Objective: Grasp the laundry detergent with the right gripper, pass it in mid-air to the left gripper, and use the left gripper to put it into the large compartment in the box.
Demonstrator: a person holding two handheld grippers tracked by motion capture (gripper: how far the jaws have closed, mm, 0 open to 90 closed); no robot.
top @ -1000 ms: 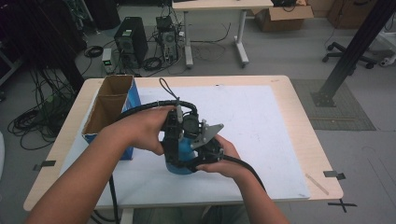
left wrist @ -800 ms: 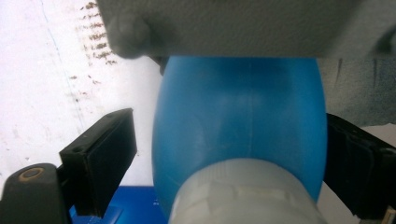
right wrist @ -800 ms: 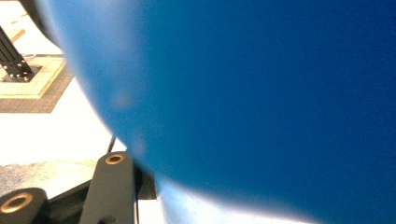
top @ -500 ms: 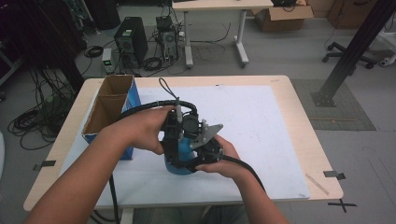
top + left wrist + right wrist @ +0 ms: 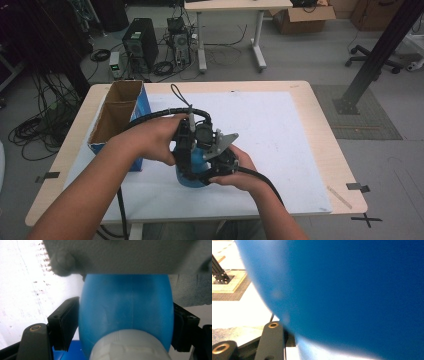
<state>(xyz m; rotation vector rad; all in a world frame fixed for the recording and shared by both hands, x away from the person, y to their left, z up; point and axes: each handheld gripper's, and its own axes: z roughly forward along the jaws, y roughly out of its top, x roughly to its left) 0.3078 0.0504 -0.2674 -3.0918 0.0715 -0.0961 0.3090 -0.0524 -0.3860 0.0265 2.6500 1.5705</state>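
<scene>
On the white table mat (image 5: 280,130), the left gripper (image 5: 125,325) pinches a rounded blue plastic bottle (image 5: 126,312); the right gripper's (image 5: 220,162) jaw state cannot be told.

Bottle (image 5: 192,172) standing on the sheet (image 5: 280,140) in the middle of the tabletop (image 5: 320,95), open box (image 5: 117,117) to its left, left gripper (image 5: 189,145) and right gripper (image 5: 222,155) on either side of bottle

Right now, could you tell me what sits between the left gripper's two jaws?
A blue bottle with a white cap fills the gap between the jaws of the left gripper; each pad presses its side. This shows in the left gripper view.
</scene>
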